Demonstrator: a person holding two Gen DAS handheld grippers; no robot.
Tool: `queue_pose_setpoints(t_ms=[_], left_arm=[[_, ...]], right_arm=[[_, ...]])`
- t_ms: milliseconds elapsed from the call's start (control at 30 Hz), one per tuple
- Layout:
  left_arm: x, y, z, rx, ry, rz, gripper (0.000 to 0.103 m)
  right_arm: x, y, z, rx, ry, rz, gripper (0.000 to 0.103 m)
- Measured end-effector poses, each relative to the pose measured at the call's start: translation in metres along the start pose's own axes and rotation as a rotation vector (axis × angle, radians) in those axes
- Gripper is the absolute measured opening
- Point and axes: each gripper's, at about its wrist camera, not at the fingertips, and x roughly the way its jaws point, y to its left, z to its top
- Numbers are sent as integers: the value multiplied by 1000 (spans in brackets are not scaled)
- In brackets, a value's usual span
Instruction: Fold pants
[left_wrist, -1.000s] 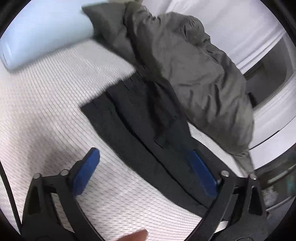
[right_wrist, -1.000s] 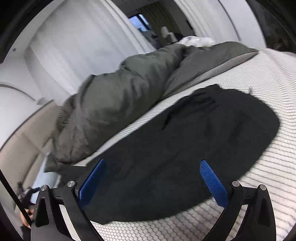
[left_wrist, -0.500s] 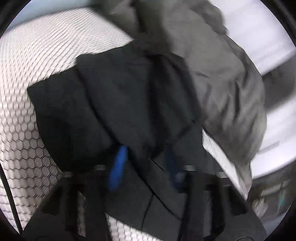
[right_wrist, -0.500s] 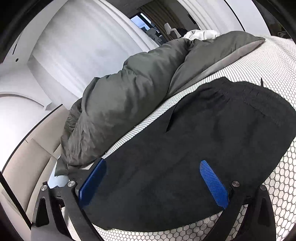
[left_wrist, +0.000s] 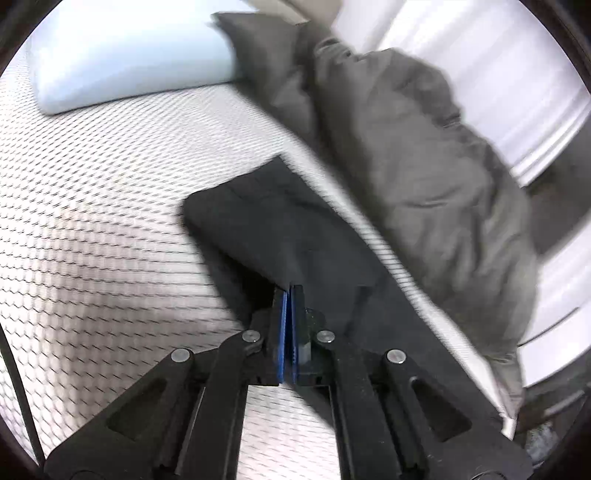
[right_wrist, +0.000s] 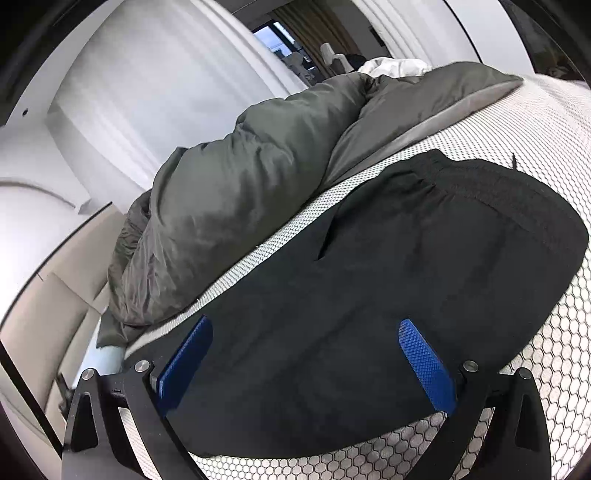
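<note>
Left wrist: left gripper (left_wrist: 290, 291) was clenched on a fold of the black pants (left_wrist: 280, 221), which lay on the honeycomb mattress (left_wrist: 92, 221), grey duvet (left_wrist: 424, 166) to the right, pale pillow (left_wrist: 129, 55) far left | Right wrist: right gripper (right_wrist: 306, 354) was released, pads spread over the pants (right_wrist: 406, 277), not pressing them; duvet (right_wrist: 240, 203) beyond.

I see a grey duvet (right_wrist: 236, 206) bunched along the honeycomb-patterned mattress (left_wrist: 92, 206), a pale blue pillow (left_wrist: 122, 55), and what may be a window (right_wrist: 273, 38) behind.
</note>
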Motion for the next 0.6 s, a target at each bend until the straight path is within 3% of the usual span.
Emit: queue_pose_setpoints(t_ms=[133, 200, 300, 467, 533, 600], left_arm=[[16, 27, -5, -96, 82, 28, 6], [3, 28, -10, -137, 68, 50, 34], [-20, 20, -20, -187, 76, -6, 61], [-26, -5, -50, -112, 183, -130, 68], [-8, -14, -63, -100, 256, -142, 68], [6, -17, -66, -87, 252, -133, 68]], right_arm=[[-5, -3, -1, 1, 3, -14, 103], [-12, -6, 0, -9, 1, -24, 102], [-35, -26, 8, 71, -33, -28, 102], [-58, -77, 12, 270, -33, -72, 103], [-54, -92, 13, 309, -9, -104, 103], [-42, -99, 13, 328, 20, -103, 102]])
